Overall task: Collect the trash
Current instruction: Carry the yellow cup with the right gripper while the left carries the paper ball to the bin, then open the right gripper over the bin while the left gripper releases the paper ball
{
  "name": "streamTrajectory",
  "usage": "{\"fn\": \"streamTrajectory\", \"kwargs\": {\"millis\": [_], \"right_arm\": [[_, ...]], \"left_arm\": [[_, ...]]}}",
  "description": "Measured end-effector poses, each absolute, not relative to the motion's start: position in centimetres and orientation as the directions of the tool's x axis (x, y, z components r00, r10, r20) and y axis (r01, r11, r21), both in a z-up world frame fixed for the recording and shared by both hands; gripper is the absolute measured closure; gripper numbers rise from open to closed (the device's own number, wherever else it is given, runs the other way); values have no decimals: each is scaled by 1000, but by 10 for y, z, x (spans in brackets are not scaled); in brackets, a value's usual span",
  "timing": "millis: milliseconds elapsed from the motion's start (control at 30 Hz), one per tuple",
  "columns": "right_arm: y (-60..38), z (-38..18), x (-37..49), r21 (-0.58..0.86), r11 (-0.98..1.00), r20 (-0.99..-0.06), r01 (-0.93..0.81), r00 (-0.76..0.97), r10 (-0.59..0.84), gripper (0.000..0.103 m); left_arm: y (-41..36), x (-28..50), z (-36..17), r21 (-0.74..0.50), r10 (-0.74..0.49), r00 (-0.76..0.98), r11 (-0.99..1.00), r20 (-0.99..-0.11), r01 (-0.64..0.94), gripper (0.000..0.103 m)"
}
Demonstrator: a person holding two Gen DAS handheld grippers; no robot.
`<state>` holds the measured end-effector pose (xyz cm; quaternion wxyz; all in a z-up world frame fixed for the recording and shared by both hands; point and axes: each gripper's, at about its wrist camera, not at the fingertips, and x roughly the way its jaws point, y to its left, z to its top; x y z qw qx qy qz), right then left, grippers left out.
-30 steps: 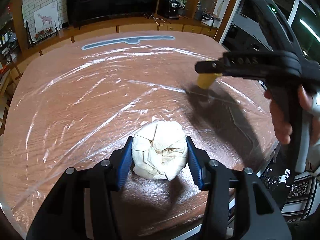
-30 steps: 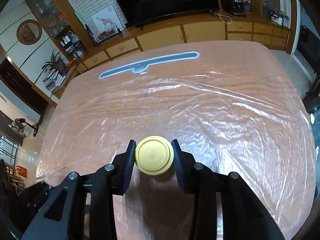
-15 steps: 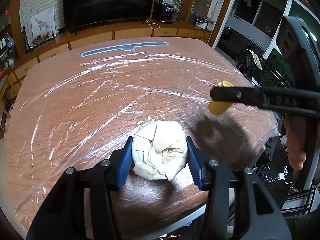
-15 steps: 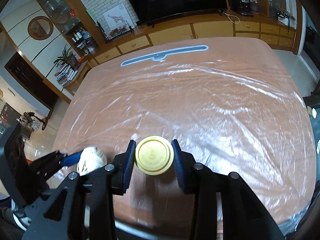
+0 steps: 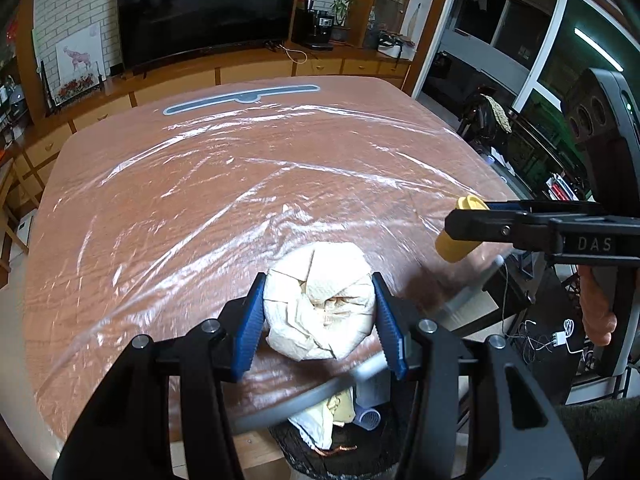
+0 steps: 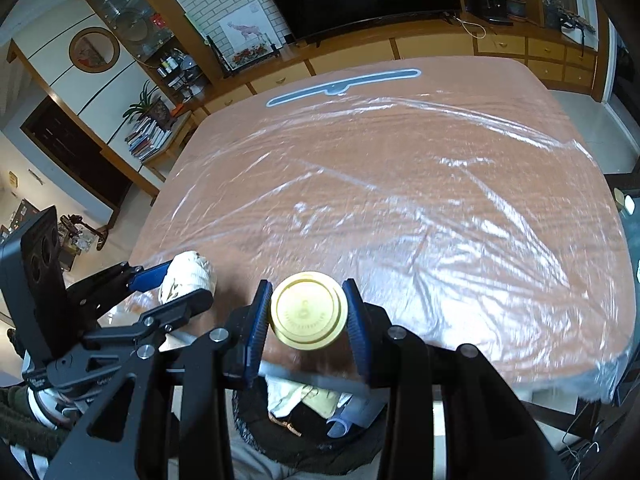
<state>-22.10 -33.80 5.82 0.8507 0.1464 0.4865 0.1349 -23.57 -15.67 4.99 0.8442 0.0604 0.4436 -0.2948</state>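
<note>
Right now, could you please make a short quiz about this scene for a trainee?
1. True or false: the left gripper holds a crumpled paper ball.
2. What does the right gripper hold? A) a spoon B) a yellow bottle C) nothing
3. Fill in: below the table edge stands a dark ____ with trash already inside.

Key: 1 true; 2 B; 3 bin

Home living room: television [image 5: 208, 8], wooden sideboard [image 6: 436, 46], houseplant [image 6: 144, 104].
</note>
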Motion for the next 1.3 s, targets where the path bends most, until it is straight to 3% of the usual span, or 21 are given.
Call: {"fn": "streamTrajectory", "kwargs": {"millis": [600, 1300], "right_arm": [[-318, 47, -281, 393, 911, -815, -128, 411, 409, 67], [-303, -33, -286, 337, 933, -895, -123, 266, 358, 67]], "left_arm": [[-149, -291, 50, -165, -494, 350, 733, -796, 660, 51], [-168, -312, -36, -118, -368, 221, 709, -903, 696, 51]]}}
